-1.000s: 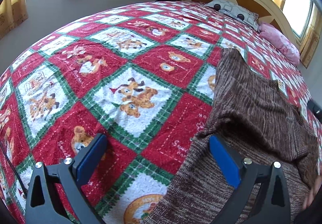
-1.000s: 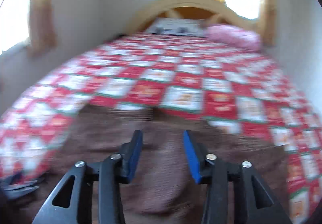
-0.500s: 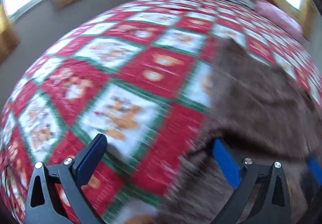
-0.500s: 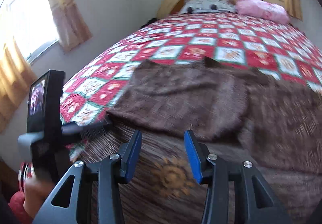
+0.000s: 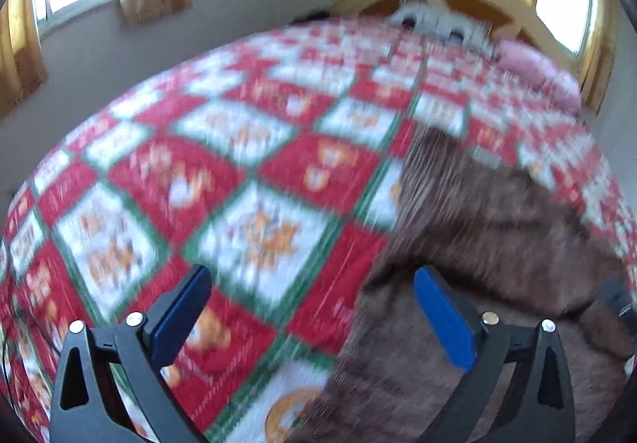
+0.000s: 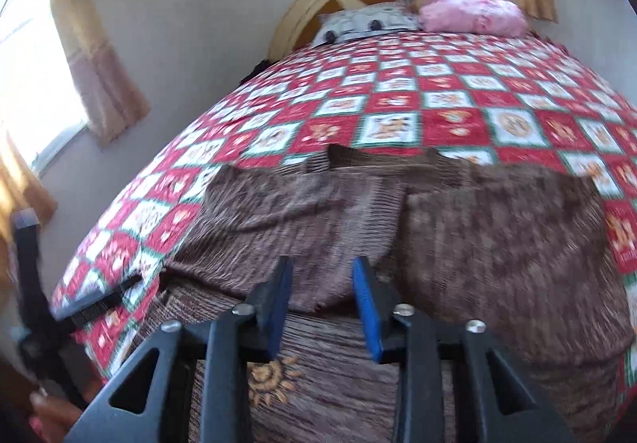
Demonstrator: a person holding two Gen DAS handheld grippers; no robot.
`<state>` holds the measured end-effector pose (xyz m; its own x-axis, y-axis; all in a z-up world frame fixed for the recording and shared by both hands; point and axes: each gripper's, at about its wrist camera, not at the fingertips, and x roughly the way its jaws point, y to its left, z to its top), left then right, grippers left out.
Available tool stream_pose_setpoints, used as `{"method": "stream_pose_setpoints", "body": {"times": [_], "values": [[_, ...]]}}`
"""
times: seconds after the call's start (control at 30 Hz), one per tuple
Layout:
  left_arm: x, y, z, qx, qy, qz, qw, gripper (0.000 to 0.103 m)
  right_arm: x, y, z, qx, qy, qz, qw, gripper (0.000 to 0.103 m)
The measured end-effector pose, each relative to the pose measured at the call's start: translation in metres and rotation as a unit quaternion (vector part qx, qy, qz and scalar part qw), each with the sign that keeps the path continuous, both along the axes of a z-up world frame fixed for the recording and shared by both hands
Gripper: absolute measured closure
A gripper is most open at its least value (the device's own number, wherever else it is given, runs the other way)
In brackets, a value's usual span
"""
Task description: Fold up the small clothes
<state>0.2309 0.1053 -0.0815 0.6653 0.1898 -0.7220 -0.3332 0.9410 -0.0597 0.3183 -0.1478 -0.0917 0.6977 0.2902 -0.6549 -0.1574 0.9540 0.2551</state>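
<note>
Sweater blurred, hem cut off behind right claw, quilt smeared

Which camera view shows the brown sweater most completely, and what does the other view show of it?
The right wrist view is best: the brown sweater lies spread across the quilt, both sides folded in, with its sun emblem visible. The left wrist view is blurred and shows only its left part.

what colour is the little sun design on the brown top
Orange-gold, on the brown striped knit top; the small sun design shows best in the right wrist view.
</note>
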Motion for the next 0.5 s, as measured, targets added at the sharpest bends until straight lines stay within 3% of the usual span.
{"method": "stream_pose_setpoints", "body": {"times": [0.07,0.13,0.2,0.23,0.3,0.37,0.5], "values": [[0.017,-0.007,0.013,0.027,-0.014,-0.001,0.9996,0.0,0.009,0.014,-0.005,-0.026,0.005,0.019,0.999,0.083],[0.038,-0.014,0.011,0.042,-0.002,-0.007,0.9991,0.0,0.017,0.019,-0.016,-0.041,0.025,0.024,0.999,0.084],[0.06,-0.018,-0.008,0.063,0.042,-0.008,0.9971,0.0,0.024,0.013,-0.04,-0.015,0.089,0.025,0.996,0.084],[0.067,-0.019,-0.022,0.069,0.075,-0.01,0.9948,0.001,0.021,0.01,-0.046,0.003,0.1,0.027,0.995,0.084],[0.06,-0.017,-0.038,0.06,0.09,-0.017,0.994,0.0,0.007,0.003,-0.048,0.023,0.096,0.031,0.995,0.084],[0.049,-0.01,-0.038,0.042,0.069,-0.015,0.9966,0.0,-0.006,-0.011,-0.045,0.052,0.09,0.033,0.994,0.084],[0.048,-0.004,-0.042,0.026,0.071,-0.019,0.9969,0.0,-0.023,-0.056,-0.026,0.091,0.033,-0.046,0.994,0.084]]}}
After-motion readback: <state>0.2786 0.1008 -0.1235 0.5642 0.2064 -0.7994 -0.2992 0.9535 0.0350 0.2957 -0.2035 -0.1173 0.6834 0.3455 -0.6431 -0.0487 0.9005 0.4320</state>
